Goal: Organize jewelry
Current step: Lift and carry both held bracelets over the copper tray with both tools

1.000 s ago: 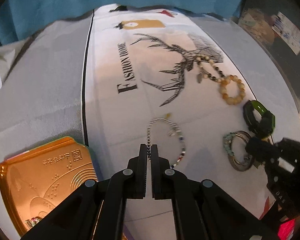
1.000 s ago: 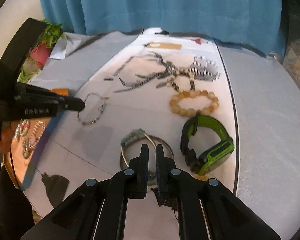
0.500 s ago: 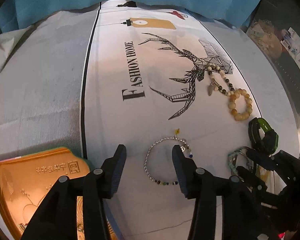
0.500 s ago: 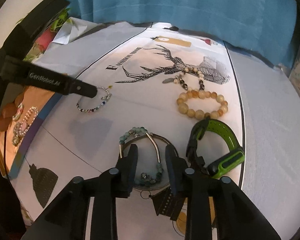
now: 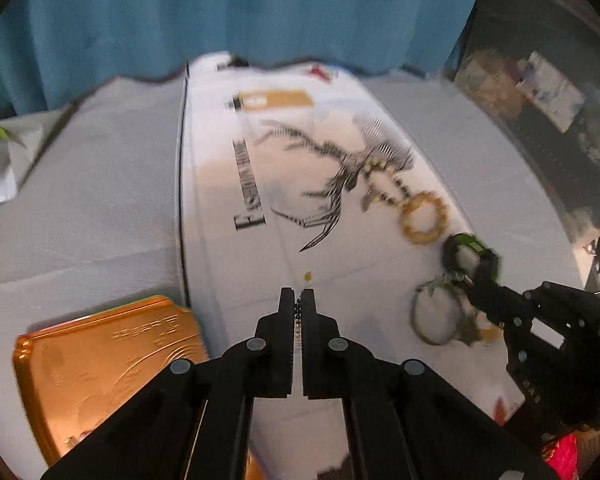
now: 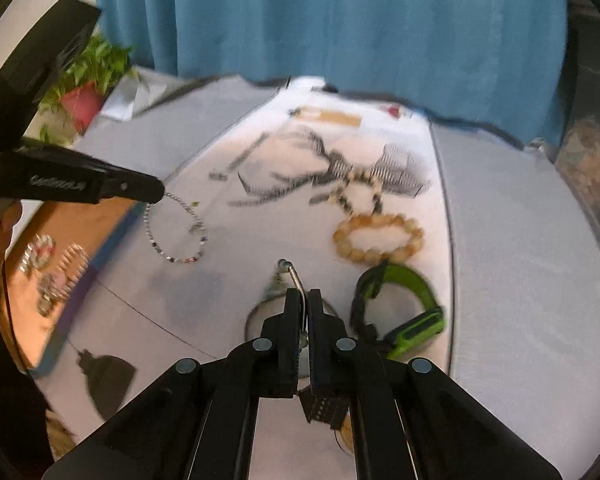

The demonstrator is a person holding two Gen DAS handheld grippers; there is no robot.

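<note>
Left wrist view: my left gripper (image 5: 299, 300) fingers are closed to a thin slit, pinching the fine beaded chain bracelet (image 5: 299, 312); only a short bit of chain shows between the tips, plus a small yellow charm (image 5: 307, 277) just ahead. Gold embossed metal tray (image 5: 100, 364) at the surface's near left corner. Frame is motion-blurred.

Right wrist view: my right gripper (image 6: 303, 300) fingers are nearly together, clamped on the metal bangle (image 6: 294, 278), a thin silver ring with teal beads. Chain bracelet hangs from the left fingers as one loop of tiny silver and coloured beads. On the white printed cloth (image 6: 228, 288) near the right edge: one amber round-bead bracelet (image 6: 379, 239), one green-black wristband (image 6: 404, 312), one cream-and-dark bead string (image 6: 356, 188).
</note>
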